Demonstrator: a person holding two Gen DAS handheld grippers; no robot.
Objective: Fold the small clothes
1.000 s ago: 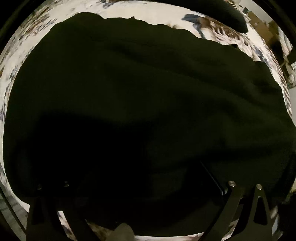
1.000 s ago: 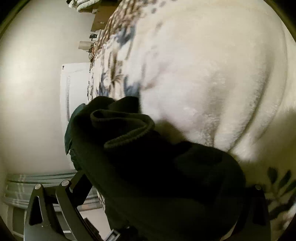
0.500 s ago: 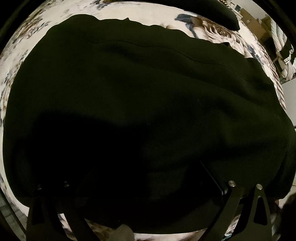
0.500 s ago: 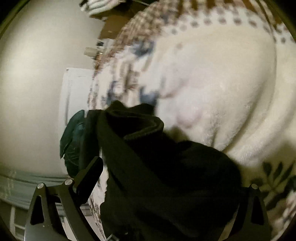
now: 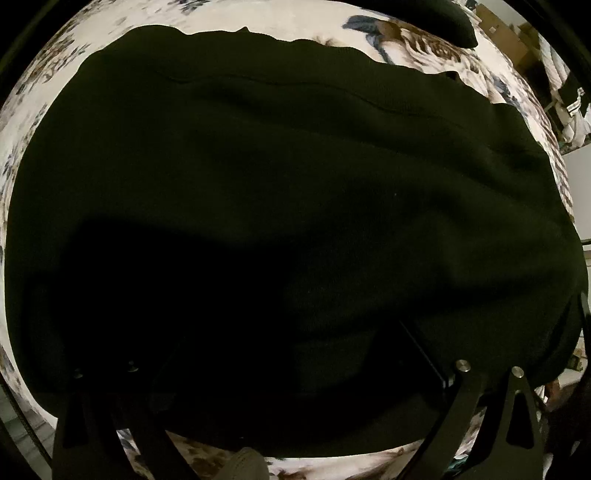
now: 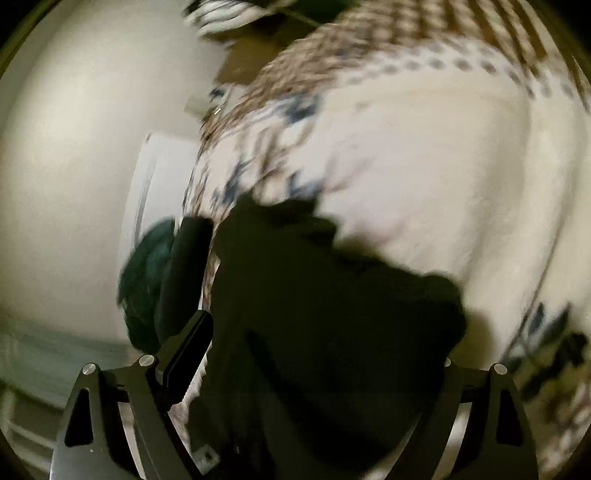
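Observation:
A black knit garment [image 5: 295, 184] lies spread over a cream patterned blanket [image 5: 258, 14] and fills most of the left wrist view. My left gripper [image 5: 280, 354] sits low over its near edge; its jaws stand wide apart with the cloth draped between them, and the tips are lost in the dark. In the right wrist view a bunched part of the same black garment [image 6: 332, 314] lies between the wide-set jaws of my right gripper [image 6: 314, 354]. The left finger [image 6: 184, 354] shows clear of the cloth; the right finger is hidden behind it.
The blanket [image 6: 424, 166] has blue and brown prints and a brown check border. A pale wall [image 6: 74, 166] and a white panel lie to the left. A dark teal cloth [image 6: 147, 277] hangs by the bed edge. Cardboard boxes [image 5: 517, 48] stand far right.
The right gripper has swung and its jaws have spread wider, with the black bundle slipping lower between them; the view is blurred by motion. The left gripper has drawn back slightly from the garment.

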